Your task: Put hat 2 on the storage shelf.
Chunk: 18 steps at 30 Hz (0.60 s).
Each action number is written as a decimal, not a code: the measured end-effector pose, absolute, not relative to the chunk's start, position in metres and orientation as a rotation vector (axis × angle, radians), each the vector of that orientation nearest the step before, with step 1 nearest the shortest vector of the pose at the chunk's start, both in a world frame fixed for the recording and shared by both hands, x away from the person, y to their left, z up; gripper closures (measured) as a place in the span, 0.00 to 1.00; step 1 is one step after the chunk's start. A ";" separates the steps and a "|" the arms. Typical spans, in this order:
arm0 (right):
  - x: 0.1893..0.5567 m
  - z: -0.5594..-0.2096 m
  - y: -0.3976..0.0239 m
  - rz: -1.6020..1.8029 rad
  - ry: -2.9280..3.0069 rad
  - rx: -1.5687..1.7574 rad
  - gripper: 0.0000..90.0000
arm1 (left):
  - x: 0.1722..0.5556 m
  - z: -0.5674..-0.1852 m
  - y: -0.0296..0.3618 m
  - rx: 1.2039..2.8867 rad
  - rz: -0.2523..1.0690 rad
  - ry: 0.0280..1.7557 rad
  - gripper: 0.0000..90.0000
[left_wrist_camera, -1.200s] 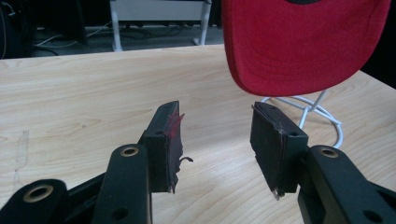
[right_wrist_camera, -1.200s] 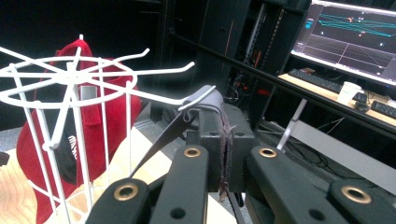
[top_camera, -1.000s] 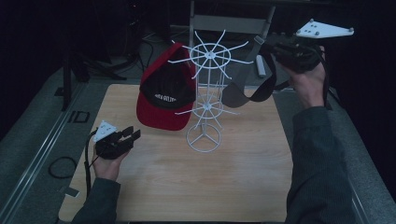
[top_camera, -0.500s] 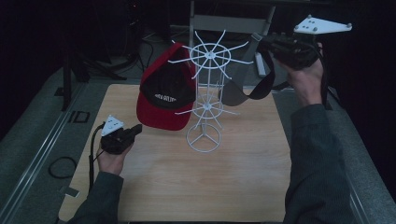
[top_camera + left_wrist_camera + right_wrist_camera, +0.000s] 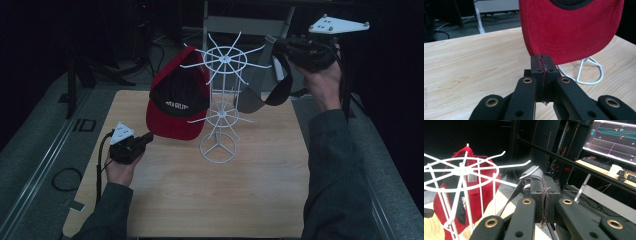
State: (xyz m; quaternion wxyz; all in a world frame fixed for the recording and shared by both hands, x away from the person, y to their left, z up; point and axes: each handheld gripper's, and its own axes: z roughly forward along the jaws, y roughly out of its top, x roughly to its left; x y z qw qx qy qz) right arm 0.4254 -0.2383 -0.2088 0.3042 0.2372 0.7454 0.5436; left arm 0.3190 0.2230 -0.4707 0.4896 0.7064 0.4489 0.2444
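Observation:
A white wire rack (image 5: 218,148) stands mid-table, and a red cap (image 5: 175,100) hangs on its left side. My right gripper (image 5: 276,44) is raised at the rack's upper right, shut on the back of a grey cap (image 5: 265,92) that dangles below it. In the right gripper view the grey cap's fabric (image 5: 535,173) lies pinched at the jaw tips of my right gripper (image 5: 541,182), against a white hook end (image 5: 530,173) of the rack. My left gripper (image 5: 149,136) rests low at the table's left. In the left gripper view my left gripper (image 5: 541,58) is shut on nothing, just short of the red cap's brim (image 5: 571,30).
The wooden table (image 5: 200,200) has bare room in front of the rack. Grey floor runs along both sides, with a cable loop (image 5: 65,179) at the left. Beyond the rack stand dark equipment frames and a desk with a lit monitor (image 5: 614,135).
My left gripper's jaws have closed with nothing between them. Both hands have hardly shifted, and the grey cap still hangs from the right gripper.

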 end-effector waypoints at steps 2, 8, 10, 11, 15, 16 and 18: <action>0.426 -0.208 -0.236 1.437 1.979 0.626 0.98 | 0.319 -0.471 0.223 1.717 0.593 1.091 1.00; 0.428 -0.208 -0.234 1.424 1.982 0.636 0.98 | 0.319 -0.470 0.224 1.712 0.597 1.094 1.00; 0.429 -0.209 -0.234 1.411 1.987 0.640 0.98 | 0.319 -0.470 0.224 1.712 0.598 1.094 1.00; 0.429 -0.210 -0.233 1.407 1.992 0.638 0.98 | 0.319 -0.470 0.224 1.712 0.598 1.094 1.00; 0.431 -0.213 -0.232 1.381 2.005 0.638 0.98 | 0.319 -0.471 0.224 1.714 0.596 1.094 1.00; 0.431 -0.214 -0.232 1.377 2.012 0.642 0.98 | 0.319 -0.471 0.224 1.713 0.595 1.095 1.00; 0.432 -0.215 -0.231 1.364 2.019 0.639 0.98 | 0.319 -0.471 0.223 1.714 0.594 1.095 1.00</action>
